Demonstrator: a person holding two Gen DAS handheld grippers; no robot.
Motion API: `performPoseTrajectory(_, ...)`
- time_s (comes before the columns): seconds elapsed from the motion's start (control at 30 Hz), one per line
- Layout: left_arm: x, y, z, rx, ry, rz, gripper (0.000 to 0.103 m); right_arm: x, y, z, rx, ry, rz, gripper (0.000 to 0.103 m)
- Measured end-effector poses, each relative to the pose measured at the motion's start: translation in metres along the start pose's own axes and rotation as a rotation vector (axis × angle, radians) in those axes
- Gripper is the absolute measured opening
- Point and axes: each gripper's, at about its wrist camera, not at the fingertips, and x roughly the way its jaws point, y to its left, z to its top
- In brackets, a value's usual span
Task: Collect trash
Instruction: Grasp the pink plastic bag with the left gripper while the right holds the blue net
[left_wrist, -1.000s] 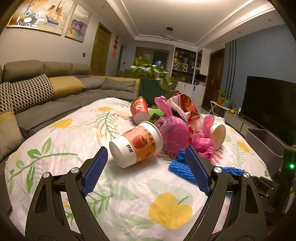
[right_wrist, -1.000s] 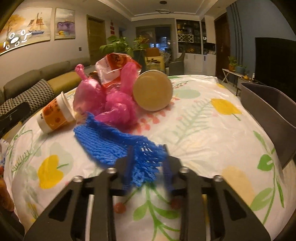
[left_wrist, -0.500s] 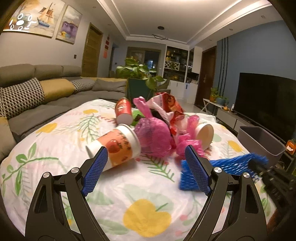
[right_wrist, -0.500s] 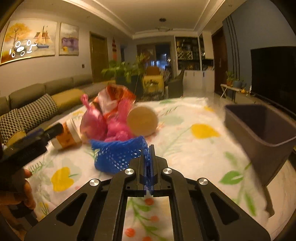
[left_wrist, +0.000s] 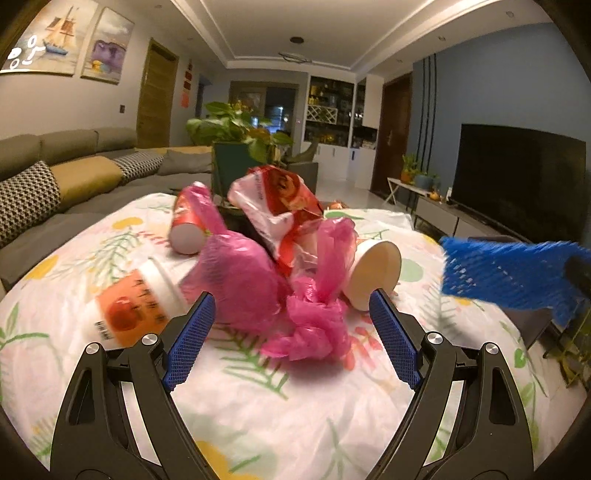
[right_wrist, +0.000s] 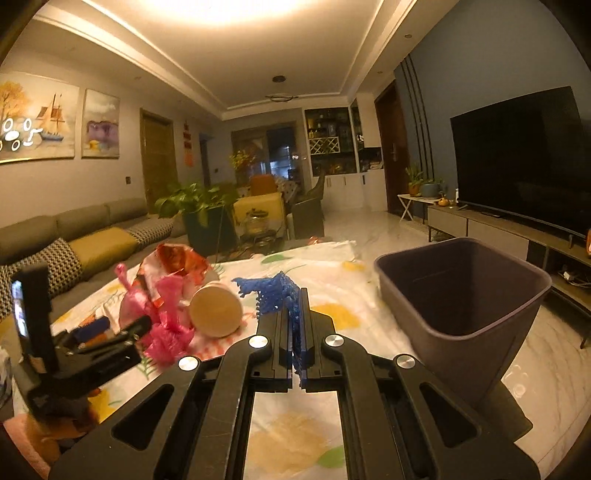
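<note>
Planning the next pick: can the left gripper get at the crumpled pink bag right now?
Probably yes. The left gripper is open, the crumpled pink bag lies just ahead between its fingers, and nothing covers it.

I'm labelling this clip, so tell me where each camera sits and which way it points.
Left wrist: on the left gripper, open, low over the table, facing the pink bags and cups; its own fingers show.
Right wrist: on the right gripper, raised, facing the grey bin; its shut fingers pinch the blue foam net.
Shared: the net, pink bags, tan-bottomed cup, floral tablecloth.
</note>
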Motion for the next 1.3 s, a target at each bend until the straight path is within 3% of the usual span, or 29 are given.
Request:
performPoseTrajectory(0.1, 0.022, -0.004, 0.0, 0.016, 0.075, -0.014, 0.079, 0.002, -0.007, 0.003, 0.006, -0.007, -0.008, 0.003)
performPoseTrajectory(0.2, 0.039, -0.001, -0.001, 0.002, 0.156, -0.035, 0.068, 0.003, -0.012, 0.005, 0.01, -0.012, -0.013, 0.003)
performPoseTrajectory(0.3, 0.052, 0.005, -0.006, -0.024, 0.22, -0.067, 0.051, 0.005, -0.015, 0.006, 0.021, -0.012, -0.01, 0.003)
performPoseTrajectory(0.4, 0.054, 0.005, -0.007, -0.022, 0.228, -0.096, 0.026, 0.006, -0.017, 0.006, 0.026, -0.014, -0.008, 0.003)
performPoseTrajectory(0.47, 0.052, 0.003, -0.007, -0.01, 0.219, -0.097, 0.022, 0.005, -0.018, 0.008, 0.028, -0.015, -0.008, 0.003)
performPoseTrajectory(0.67, 0.018, -0.002, -0.004, -0.007, 0.144, -0.141, 0.019, -0.002, -0.026, 0.01, 0.027, -0.027, -0.017, 0.003)
performPoseTrajectory(0.9, -0.037, -0.022, 0.021, 0.023, 0.014, -0.216, 0.019, -0.012, -0.032, 0.018, 0.03, -0.053, -0.029, 0.003)
performPoseTrajectory(1.3, -0.052, -0.117, 0.066, 0.139, -0.114, -0.381, 0.019, -0.025, -0.058, 0.047, -0.002, -0.122, -0.134, 0.003)
